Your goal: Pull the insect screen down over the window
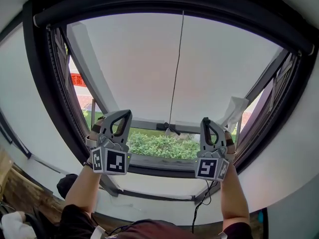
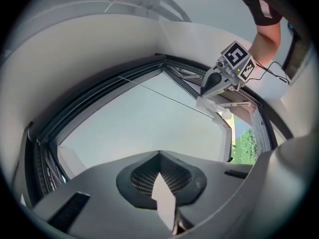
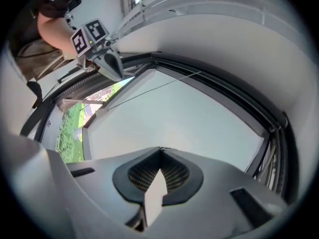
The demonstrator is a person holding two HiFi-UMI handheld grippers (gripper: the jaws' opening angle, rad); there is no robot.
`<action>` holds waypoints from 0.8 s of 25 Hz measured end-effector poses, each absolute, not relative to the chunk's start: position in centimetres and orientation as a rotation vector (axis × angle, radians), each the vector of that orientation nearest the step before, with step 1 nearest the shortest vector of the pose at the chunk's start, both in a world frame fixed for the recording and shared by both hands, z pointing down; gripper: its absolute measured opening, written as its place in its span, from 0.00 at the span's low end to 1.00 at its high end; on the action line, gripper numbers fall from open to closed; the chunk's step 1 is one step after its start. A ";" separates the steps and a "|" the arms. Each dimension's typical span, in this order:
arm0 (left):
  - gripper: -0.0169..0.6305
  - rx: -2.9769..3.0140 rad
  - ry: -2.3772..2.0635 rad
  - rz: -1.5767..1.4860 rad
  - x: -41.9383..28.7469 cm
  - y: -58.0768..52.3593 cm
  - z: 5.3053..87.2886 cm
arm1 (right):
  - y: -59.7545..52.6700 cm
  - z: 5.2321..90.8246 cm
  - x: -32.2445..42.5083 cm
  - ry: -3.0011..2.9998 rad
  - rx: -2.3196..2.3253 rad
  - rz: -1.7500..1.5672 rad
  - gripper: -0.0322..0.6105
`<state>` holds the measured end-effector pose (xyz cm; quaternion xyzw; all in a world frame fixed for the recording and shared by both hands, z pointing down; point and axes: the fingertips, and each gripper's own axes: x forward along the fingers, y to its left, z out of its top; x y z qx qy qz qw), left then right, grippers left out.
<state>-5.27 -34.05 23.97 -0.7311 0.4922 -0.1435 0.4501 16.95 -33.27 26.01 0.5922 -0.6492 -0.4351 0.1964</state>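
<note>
The pale insect screen [image 1: 164, 68] covers most of the dark-framed window [image 1: 40, 83]. Its bottom bar [image 1: 147, 125] hangs a little above the sill, and a strip of the outdoors shows under it. A thin pull cord [image 1: 175, 73] runs down the middle to a small handle [image 1: 168, 128] on the bar. My left gripper [image 1: 123, 114] is raised in front of the screen, just above the bar's left part, jaws shut. My right gripper [image 1: 205, 121] is raised by the bar's right part, also shut. Each gripper view shows its own tips meeting, left [image 2: 159, 154] and right [image 3: 160, 150], with the screen [image 2: 149, 118] beyond.
A dark roller housing [image 1: 169, 6] spans the window's top. Green hedges [image 1: 159, 146] and a red sign [image 1: 77, 79] lie outside. A crumpled white piece [image 1: 235, 107] hangs at the bar's right end. A black cable [image 1: 202, 203] dangles below my right gripper, over the white sill [image 1: 149, 184].
</note>
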 end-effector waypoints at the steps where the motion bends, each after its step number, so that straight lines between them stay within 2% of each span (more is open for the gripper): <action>1: 0.05 -1.782 1.200 -0.357 -5.3 -34.0 22.9 | -33.3 25.0 16.9 -1.780 1.644 -1.257 0.05; 8: 0.05 -1.655 1.167 -0.306 -6.7 -32.9 14.5 | -32.1 17.0 15.6 -1.525 1.597 -1.539 0.06; 15: 0.05 -1.555 1.164 -0.279 -7.3 -31.4 9.2 | -30.3 10.7 14.3 -1.403 1.614 -1.654 0.06; 17: 0.17 -1.552 1.158 -0.265 -7.4 -31.3 7.9 | -30.1 8.8 13.9 -1.384 1.617 -1.678 0.06; 18: 0.17 -1.545 1.157 -0.258 -7.3 -31.2 7.3 | -30.1 8.0 13.8 -1.386 1.617 -1.673 0.07; 20: 0.17 -1.514 1.161 -0.254 -7.3 -31.0 6.1 | -30.2 6.4 13.6 -1.399 1.616 -1.661 0.16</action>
